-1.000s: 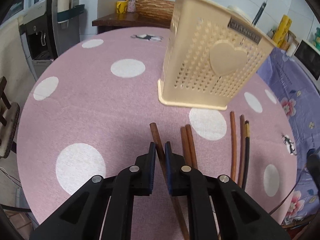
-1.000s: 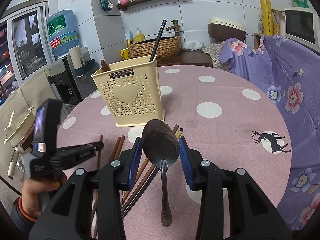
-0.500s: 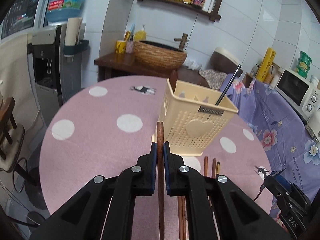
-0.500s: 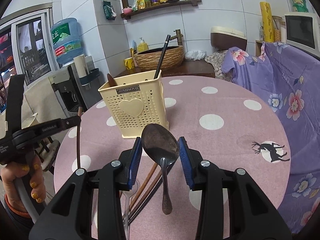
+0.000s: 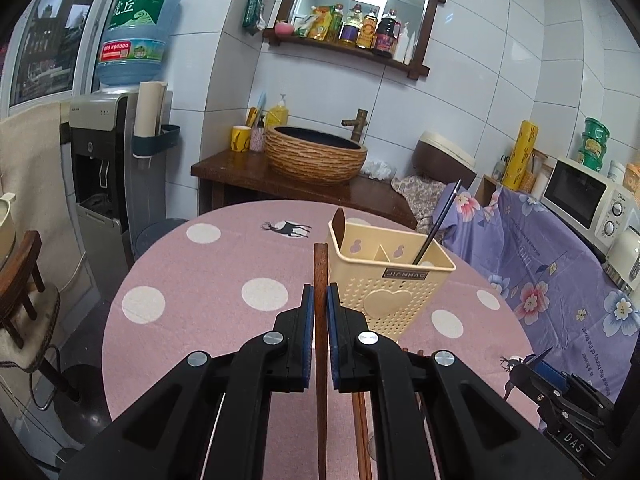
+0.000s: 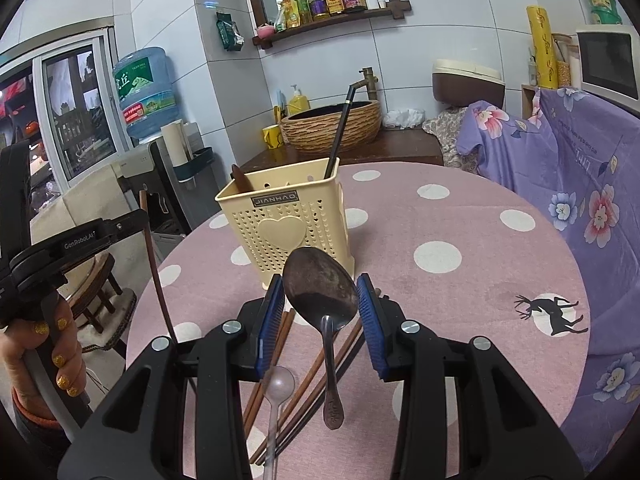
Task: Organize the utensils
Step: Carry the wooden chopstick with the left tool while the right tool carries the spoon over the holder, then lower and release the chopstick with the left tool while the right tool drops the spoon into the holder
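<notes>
While both grippers carry utensils above the counter [image 6: 460, 208], the sorting is only partly done.
The left gripper [image 5: 318, 312] has its jaws pinching a brown chopstick [image 5: 320, 268] at frame centre; the right gripper [image 6: 318, 312] has its jaws gripping a dark metal spoon [image 6: 320, 292] by the bowl. The cream holder [image 6: 284, 220], upper centre, contains a black chopstick [image 6: 340, 132] and a brown handle [image 6: 241, 178]. Loose chopsticks [image 6: 280, 344] and a clear spoon [image 6: 279, 380] lie below, unsorted.

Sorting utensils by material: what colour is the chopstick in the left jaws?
Dark reddish-brown, wood-like chopstick; clearest in the left wrist view.
</notes>
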The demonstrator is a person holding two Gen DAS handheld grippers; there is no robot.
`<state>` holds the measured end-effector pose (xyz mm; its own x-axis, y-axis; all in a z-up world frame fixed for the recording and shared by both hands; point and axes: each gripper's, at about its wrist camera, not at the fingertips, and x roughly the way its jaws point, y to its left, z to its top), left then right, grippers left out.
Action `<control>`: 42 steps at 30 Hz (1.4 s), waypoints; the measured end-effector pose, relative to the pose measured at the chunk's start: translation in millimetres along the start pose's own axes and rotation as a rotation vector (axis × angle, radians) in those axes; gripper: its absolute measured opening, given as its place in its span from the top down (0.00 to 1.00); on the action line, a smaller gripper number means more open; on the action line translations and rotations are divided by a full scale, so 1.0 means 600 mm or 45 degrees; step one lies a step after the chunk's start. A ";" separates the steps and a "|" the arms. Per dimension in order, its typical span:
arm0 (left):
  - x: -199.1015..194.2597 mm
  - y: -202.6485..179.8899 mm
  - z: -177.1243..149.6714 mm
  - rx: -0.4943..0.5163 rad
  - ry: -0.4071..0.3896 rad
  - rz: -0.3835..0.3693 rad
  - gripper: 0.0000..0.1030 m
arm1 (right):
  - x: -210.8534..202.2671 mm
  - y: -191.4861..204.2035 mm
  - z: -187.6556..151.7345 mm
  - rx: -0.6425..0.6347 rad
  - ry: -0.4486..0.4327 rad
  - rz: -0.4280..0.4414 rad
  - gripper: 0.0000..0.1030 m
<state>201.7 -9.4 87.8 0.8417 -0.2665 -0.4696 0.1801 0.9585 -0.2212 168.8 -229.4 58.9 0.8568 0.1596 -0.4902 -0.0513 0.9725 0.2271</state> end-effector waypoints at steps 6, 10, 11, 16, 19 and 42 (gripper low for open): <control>-0.010 0.002 0.020 -0.002 -0.035 -0.018 0.93 | -0.002 0.012 0.016 -0.025 -0.041 0.053 0.63; -0.023 -0.005 0.042 0.019 -0.071 -0.032 0.93 | -0.002 0.022 0.040 -0.054 -0.070 0.082 0.63; -0.026 -0.007 0.050 0.023 -0.082 -0.036 0.93 | -0.002 0.024 0.046 -0.058 -0.077 0.089 0.63; -0.033 -0.021 0.106 0.033 -0.103 -0.095 0.93 | -0.001 0.040 0.106 -0.097 -0.143 0.105 0.63; -0.041 -0.038 0.152 0.047 -0.138 -0.123 0.93 | 0.001 0.047 0.164 -0.091 -0.201 0.130 0.63; 0.097 -0.055 0.184 -0.001 -0.215 0.001 0.93 | 0.189 0.037 0.228 -0.004 -0.222 -0.035 0.63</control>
<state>300.8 -45.2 162.4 0.9155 -0.2446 -0.3193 0.1789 0.9586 -0.2214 335.3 -212.7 123.6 0.9339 0.1014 -0.3429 -0.0278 0.9767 0.2129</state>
